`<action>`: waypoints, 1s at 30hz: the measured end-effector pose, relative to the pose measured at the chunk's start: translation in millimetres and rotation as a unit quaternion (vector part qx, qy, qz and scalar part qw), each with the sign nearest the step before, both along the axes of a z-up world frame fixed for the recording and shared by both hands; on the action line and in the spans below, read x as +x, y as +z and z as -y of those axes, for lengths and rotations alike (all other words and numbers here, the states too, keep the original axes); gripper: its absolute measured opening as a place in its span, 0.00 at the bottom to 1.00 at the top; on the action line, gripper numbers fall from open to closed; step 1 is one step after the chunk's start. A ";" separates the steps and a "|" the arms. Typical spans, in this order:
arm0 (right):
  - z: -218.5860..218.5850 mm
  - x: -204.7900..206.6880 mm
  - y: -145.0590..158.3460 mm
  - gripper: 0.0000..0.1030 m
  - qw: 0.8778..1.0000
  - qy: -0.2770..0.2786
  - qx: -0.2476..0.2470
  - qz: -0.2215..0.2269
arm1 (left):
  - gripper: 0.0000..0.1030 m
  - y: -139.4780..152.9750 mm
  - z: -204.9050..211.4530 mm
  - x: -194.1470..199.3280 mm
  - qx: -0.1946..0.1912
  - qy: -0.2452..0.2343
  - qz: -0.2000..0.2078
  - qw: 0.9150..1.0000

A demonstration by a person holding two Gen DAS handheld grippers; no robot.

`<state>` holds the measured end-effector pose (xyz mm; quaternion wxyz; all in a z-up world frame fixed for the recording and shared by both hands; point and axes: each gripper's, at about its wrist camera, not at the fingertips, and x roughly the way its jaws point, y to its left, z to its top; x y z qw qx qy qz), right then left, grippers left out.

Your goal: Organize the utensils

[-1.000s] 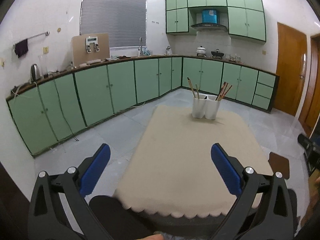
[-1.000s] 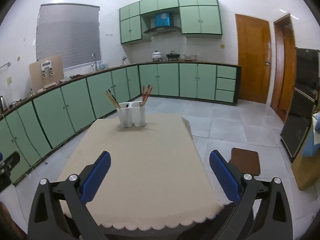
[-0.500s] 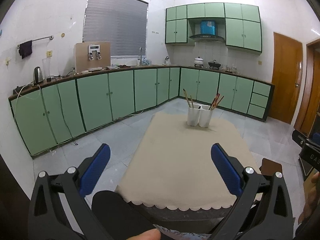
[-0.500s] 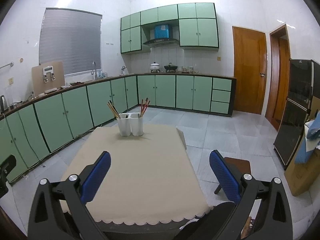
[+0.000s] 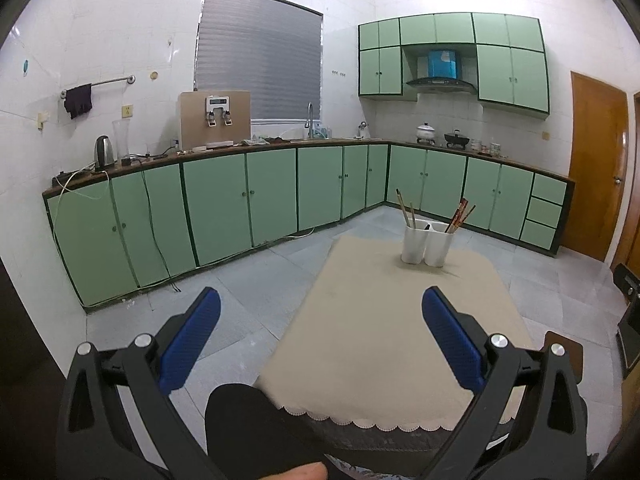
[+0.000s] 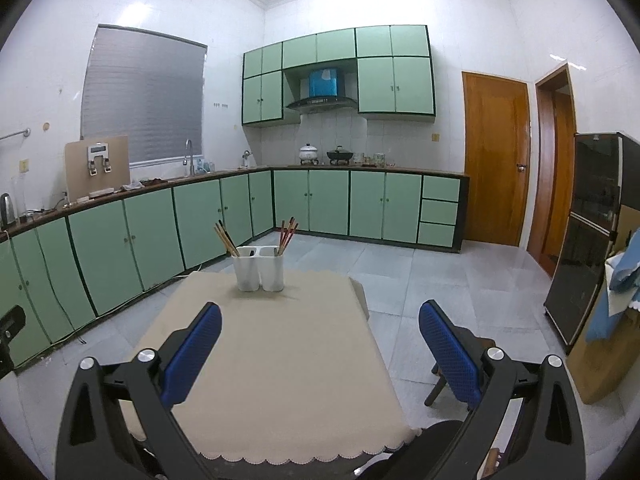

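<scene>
Chopstick lower ends inside holder

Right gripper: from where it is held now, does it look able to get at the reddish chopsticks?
Probably yes: the right gripper is open, the tablecloth between is bare, and the reddish chopsticks stand exposed above their holder.

Two touching white holders stand upright at the table's far end, chopsticks leaning inside each.

Green base cabinets line two walls; kettle on counter, left end. Wooden door closed. Range hood (blue panel above) between wall cabinets.
</scene>
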<state>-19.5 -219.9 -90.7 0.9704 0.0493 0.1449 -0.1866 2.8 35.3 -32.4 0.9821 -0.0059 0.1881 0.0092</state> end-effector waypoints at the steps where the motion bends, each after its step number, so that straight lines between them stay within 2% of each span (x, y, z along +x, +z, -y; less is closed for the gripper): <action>1: 1.6 -1.0 -0.4 0.94 1.000 0.000 0.001 0.000 | 0.95 0.4 0.0 0.4 0.000 0.000 0.000 1.000; 17: 3.6 -1.9 -0.4 0.94 1.000 -0.002 0.005 -0.004 | 0.95 3.2 0.3 -2.2 0.005 -0.002 0.015 1.000; 30: 5.5 -4.4 -1.7 0.94 1.000 -0.008 0.012 0.002 | 0.95 7.9 -6.8 0.2 -0.008 0.001 0.020 1.000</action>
